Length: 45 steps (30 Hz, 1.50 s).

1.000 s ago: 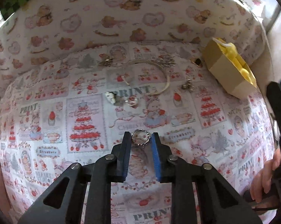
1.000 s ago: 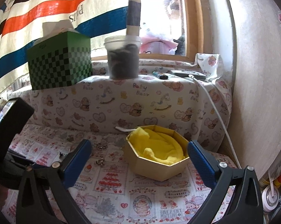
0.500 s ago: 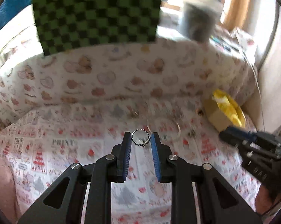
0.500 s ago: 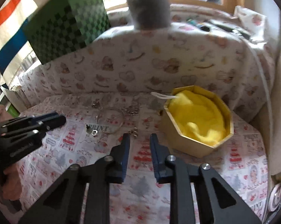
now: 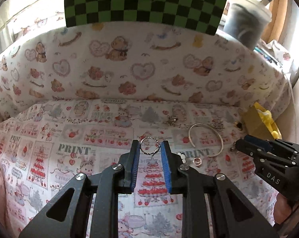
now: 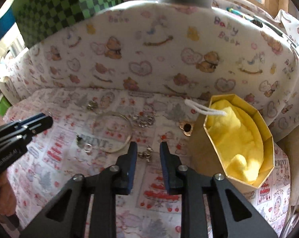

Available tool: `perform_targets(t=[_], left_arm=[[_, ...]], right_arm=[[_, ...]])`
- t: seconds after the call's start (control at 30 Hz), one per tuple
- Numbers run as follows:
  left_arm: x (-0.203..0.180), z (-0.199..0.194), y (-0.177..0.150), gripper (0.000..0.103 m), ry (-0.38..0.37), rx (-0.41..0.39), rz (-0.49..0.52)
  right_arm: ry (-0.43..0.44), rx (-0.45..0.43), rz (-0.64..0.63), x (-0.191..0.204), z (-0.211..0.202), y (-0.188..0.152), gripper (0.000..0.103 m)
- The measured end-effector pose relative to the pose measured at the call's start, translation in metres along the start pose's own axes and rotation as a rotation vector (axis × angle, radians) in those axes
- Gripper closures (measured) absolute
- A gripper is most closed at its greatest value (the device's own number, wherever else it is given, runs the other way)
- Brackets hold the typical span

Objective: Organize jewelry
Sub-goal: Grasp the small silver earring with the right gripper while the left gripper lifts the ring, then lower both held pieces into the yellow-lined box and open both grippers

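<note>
My left gripper (image 5: 150,146) is shut on a thin silver ring (image 5: 150,148) and holds it above the patterned cloth. My right gripper (image 6: 148,148) has its jaws narrowed around a small silver earring (image 6: 146,154) lying on the cloth; whether the pads touch it I cannot tell. A gold octagonal box (image 6: 267,142) lined with yellow cloth (image 6: 234,136) stands to the right. A silver bangle (image 6: 113,131), a rose-gold ring (image 5: 197,161), a gold flower piece (image 6: 187,128) and other small silver pieces (image 6: 143,119) lie scattered on the cloth.
A padded bear-print wall (image 6: 149,59) rises behind the cloth. A green checkered box (image 5: 145,2) and a grey cup (image 5: 244,25) stand on top of it. A white cord (image 6: 203,109) hangs from the box.
My left gripper lifted the ring off the cloth and moved left and back. My right gripper narrowed from wide open and came down over the small earring.
</note>
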<state>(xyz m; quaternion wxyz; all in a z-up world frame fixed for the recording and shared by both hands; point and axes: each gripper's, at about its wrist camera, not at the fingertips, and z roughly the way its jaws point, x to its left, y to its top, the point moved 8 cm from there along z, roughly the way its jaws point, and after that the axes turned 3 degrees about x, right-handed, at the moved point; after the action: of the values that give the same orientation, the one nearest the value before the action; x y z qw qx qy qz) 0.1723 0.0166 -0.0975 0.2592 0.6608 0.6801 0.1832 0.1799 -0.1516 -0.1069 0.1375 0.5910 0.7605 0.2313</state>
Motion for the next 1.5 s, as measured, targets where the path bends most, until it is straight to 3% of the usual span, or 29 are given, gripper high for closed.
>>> perform_targets(t=[0.23, 0.37, 0.63, 0.8, 0.93, 1.03, 1.1, 1.3, 1.43, 1.5], left_arm=[[0.006, 0.009, -0.005, 0.082, 0.001, 0.009, -0.025], [0.013, 0.013, -0.006, 0.082, -0.006, 0.031, -0.062], [0.02, -0.005, 0.003, 0.082, -0.015, -0.006, -0.08], [0.012, -0.037, 0.008, 0.082, -0.011, -0.082, -0.056], [-0.011, -0.068, 0.015, 0.082, -0.023, -0.17, 0.01], [-0.035, -0.082, 0.02, 0.082, -0.067, -0.185, 0.028], [-0.054, -0.087, 0.028, 0.082, -0.052, -0.205, 0.053], [-0.131, -0.08, 0.057, 0.082, -0.154, -0.162, 0.101], [-0.175, -0.051, 0.064, 0.082, -0.264, -0.051, 0.092], [-0.196, -0.04, 0.063, 0.082, -0.276, -0.024, 0.117]], right_arm=[[0.053, -0.006, -0.003, 0.004, 0.009, -0.001, 0.082], [-0.002, -0.004, -0.004, 0.003, 0.014, -0.004, 0.087], [0.121, -0.07, 0.02, 0.003, -0.033, -0.004, 0.087], [0.172, -0.143, 0.096, -0.019, -0.067, 0.006, 0.087], [0.196, -0.266, 0.19, -0.052, -0.101, 0.022, 0.087], [0.232, -0.32, 0.273, -0.081, -0.114, 0.03, 0.087], [0.255, -0.342, 0.338, -0.101, -0.118, 0.033, 0.087], [0.182, -0.353, 0.457, -0.158, -0.121, 0.034, 0.087], [0.226, -0.282, 0.471, -0.173, -0.1, 0.031, 0.087], [0.227, -0.256, 0.467, -0.174, -0.092, 0.029, 0.087]])
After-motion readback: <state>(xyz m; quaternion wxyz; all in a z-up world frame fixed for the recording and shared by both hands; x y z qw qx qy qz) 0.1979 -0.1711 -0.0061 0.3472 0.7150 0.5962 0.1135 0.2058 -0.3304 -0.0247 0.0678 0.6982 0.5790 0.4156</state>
